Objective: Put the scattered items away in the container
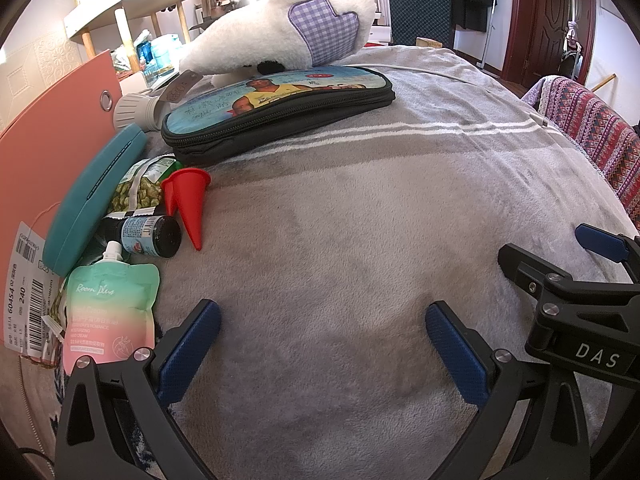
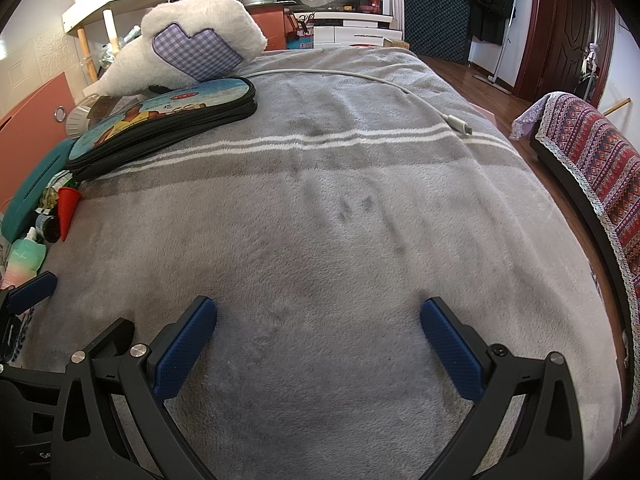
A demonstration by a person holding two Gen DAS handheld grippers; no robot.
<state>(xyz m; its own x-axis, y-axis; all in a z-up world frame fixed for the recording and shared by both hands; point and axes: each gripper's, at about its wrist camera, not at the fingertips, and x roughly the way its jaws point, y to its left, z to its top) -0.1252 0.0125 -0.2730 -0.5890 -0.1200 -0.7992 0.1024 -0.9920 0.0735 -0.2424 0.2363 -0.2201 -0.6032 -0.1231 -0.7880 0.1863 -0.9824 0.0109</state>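
Scattered items lie at the left of a grey blanket (image 1: 360, 240): a red cone (image 1: 188, 204), a dark bottle (image 1: 150, 236), a mint and pink pouch (image 1: 110, 312), a green snack bag (image 1: 140, 188), a teal case (image 1: 92, 208) and a printed zip pouch (image 1: 280, 108). The pink container (image 1: 52, 140) stands at the far left. My left gripper (image 1: 320, 328) is open and empty over bare blanket, right of the items. My right gripper (image 2: 318, 328) is open and empty, further right; its fingers also show in the left wrist view (image 1: 600, 242). The right wrist view shows the cone (image 2: 66, 210) and zip pouch (image 2: 160, 120) too.
A white plush toy (image 1: 288, 28) lies on the zip pouch's far end, and a white bulb-like object (image 1: 134, 110) beside it. A white cable (image 2: 360, 78) with a plug crosses the blanket's far side. A patterned cloth-covered seat (image 2: 592, 160) stands to the right. Shelves (image 1: 120, 12) stand behind.
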